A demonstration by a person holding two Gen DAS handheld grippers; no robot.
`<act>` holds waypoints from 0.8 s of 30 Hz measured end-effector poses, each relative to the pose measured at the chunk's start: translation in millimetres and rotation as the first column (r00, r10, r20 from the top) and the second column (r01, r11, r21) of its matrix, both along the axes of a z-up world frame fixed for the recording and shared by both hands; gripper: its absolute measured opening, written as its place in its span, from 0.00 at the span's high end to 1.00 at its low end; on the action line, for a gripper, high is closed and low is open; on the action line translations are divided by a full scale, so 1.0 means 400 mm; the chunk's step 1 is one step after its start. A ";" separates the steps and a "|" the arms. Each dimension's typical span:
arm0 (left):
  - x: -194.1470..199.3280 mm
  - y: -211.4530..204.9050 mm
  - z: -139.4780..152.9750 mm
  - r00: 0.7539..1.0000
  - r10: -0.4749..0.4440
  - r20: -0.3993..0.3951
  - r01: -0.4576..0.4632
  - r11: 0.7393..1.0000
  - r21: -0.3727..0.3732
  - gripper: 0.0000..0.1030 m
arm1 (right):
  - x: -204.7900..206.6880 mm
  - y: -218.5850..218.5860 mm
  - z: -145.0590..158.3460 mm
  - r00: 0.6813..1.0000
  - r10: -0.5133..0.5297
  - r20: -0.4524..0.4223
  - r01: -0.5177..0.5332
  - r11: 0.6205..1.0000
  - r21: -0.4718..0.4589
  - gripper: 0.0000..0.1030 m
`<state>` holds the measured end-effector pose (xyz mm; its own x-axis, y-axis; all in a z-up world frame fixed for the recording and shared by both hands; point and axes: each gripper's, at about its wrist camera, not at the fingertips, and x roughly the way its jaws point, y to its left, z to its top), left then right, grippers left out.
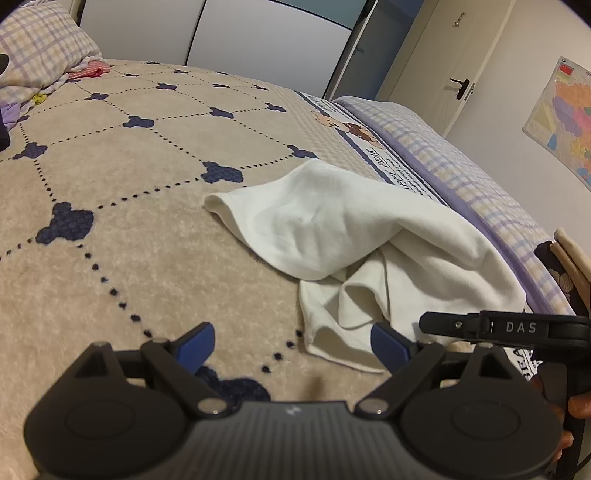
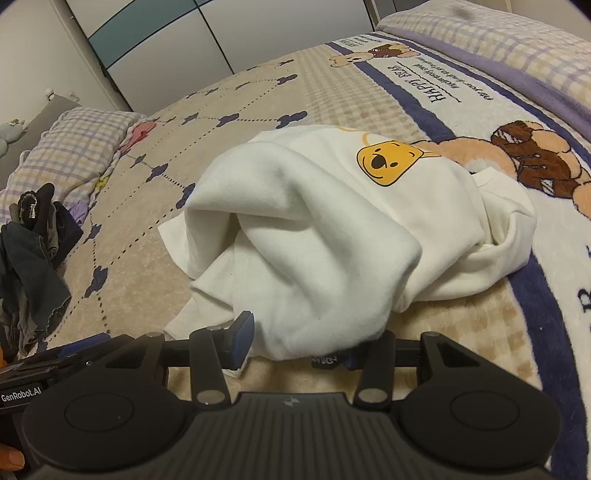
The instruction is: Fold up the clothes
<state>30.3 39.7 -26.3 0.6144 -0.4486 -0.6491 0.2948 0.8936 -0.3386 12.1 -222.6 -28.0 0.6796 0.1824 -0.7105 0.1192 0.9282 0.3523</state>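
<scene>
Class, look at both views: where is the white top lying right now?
The white top lies crumpled on the bed's blanket, beside the bear border; it is centre in the right wrist view and right of centre in the left.

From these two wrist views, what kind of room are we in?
Almost certainly a bedroom: a bed blanket with a bear pattern fills both views, a plaid pillow lies at one end, and wardrobe doors stand behind. A white sweatshirt lies crumpled on it.

A white shirt (image 1: pixel 354 236) lies crumpled on the bed blanket (image 1: pixel 129 206). The left gripper (image 1: pixel 293 345) hangs wide open, its right finger on the shirt's near edge.
</scene>
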 end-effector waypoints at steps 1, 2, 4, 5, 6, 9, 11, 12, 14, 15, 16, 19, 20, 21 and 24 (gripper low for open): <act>0.000 0.000 0.000 1.000 0.000 0.000 0.000 1.000 0.000 0.11 | 0.000 0.001 0.001 1.000 0.000 0.003 0.000 1.000 -0.001 0.53; 0.000 0.000 0.000 1.000 0.000 -0.001 0.000 1.000 0.000 0.11 | 0.000 0.003 0.002 1.000 0.002 0.005 -0.002 1.000 -0.001 0.53; 0.001 -0.001 0.000 1.000 -0.002 0.000 0.002 1.000 0.001 0.11 | -0.002 0.005 0.003 1.000 0.004 0.012 -0.004 1.000 -0.002 0.53; 0.001 -0.001 0.001 1.000 -0.004 0.001 0.004 1.000 0.001 0.11 | -0.002 0.006 0.004 1.000 0.005 0.016 -0.005 1.000 -0.002 0.54; 0.001 -0.002 0.001 1.000 -0.005 0.002 0.005 1.000 0.001 0.11 | -0.002 0.006 0.006 1.000 0.009 0.020 -0.009 1.000 -0.002 0.56; 0.000 -0.002 0.003 1.000 -0.006 0.006 0.006 1.000 -0.003 0.11 | -0.004 0.008 0.013 0.999 0.019 0.034 -0.020 1.000 0.003 0.82; -0.001 -0.003 0.001 1.000 -0.009 0.006 0.009 1.000 -0.005 0.11 | -0.009 0.003 0.024 0.998 0.013 0.056 -0.014 1.000 0.017 0.92; -0.001 -0.004 0.000 1.000 -0.011 0.006 0.011 1.000 -0.003 0.11 | -0.014 0.000 0.036 0.997 0.008 0.076 -0.010 1.000 0.017 0.93; -0.002 -0.008 -0.003 1.000 -0.014 0.006 0.014 1.000 0.002 0.11 | -0.024 -0.007 0.060 0.993 0.000 0.117 -0.002 1.000 0.016 0.94; -0.002 -0.009 -0.005 1.000 -0.015 0.006 0.015 1.000 0.003 0.11 | -0.031 -0.011 0.075 0.990 0.001 0.143 -0.002 1.000 0.011 0.94; -0.002 -0.010 -0.006 1.000 -0.017 0.006 0.017 1.000 0.002 0.11 | -0.038 -0.015 0.091 0.986 0.002 0.168 -0.003 1.000 0.006 0.94; -0.002 -0.016 -0.014 1.000 -0.019 -0.001 0.019 1.000 -0.009 0.11 | -0.062 -0.031 0.138 0.972 0.018 0.235 -0.021 1.000 0.009 0.94; -0.002 -0.017 -0.018 1.000 -0.020 -0.006 0.020 1.000 -0.015 0.11 | -0.071 -0.037 0.151 0.967 0.022 0.255 -0.025 1.000 0.010 0.94; -0.002 -0.018 -0.021 1.000 -0.021 -0.011 0.020 1.000 -0.020 0.11 | -0.080 -0.043 0.164 0.961 0.026 0.274 -0.030 0.999 0.009 0.94; -0.003 -0.019 -0.027 0.999 -0.026 -0.034 0.024 0.998 -0.055 0.11 | -0.102 -0.060 0.193 0.950 0.041 0.311 -0.055 0.998 0.036 0.94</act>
